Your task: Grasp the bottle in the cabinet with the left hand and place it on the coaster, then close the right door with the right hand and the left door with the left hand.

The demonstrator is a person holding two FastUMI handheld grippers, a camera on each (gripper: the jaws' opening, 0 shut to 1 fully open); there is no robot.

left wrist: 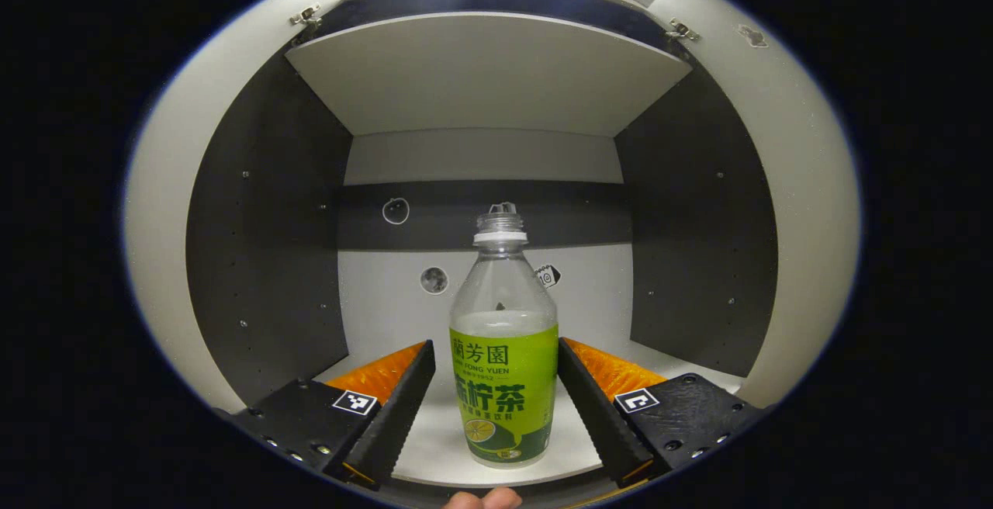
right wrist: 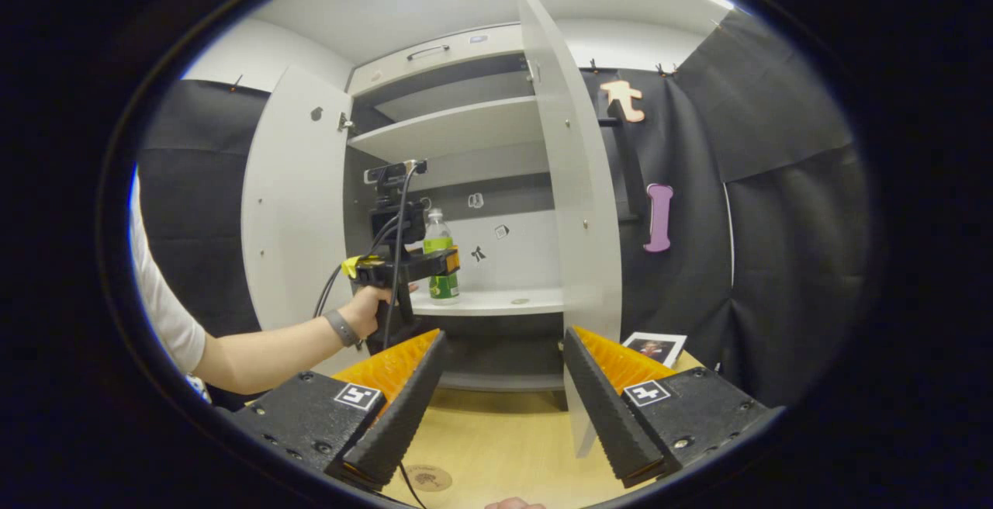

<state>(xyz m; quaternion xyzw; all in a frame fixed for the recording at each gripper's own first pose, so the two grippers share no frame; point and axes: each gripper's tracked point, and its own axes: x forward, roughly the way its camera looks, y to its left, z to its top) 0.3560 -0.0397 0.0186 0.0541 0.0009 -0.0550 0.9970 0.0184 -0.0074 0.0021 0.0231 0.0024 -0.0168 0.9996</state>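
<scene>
A clear bottle [left wrist: 503, 354] with a green label and no cap stands upright on the white lower shelf [left wrist: 434, 447] of the cabinet. My left gripper [left wrist: 494, 344] is open, with one finger on each side of the bottle's label. The right finger lies close against the bottle and a gap shows on the left. In the right gripper view the bottle [right wrist: 439, 254] stands at the shelf's left, with a hand holding the left gripper [right wrist: 442, 263] at it. My right gripper [right wrist: 504, 333] hangs open and empty over the wooden table [right wrist: 504, 431]. A round coaster [right wrist: 427, 479] lies near its left finger.
Both cabinet doors stand open: the left door [right wrist: 291, 199] and the right door [right wrist: 570, 206], whose edge points toward my right gripper. An upper shelf [left wrist: 489, 74] sits above the bottle. A small framed picture [right wrist: 655, 346] rests on the table to the right.
</scene>
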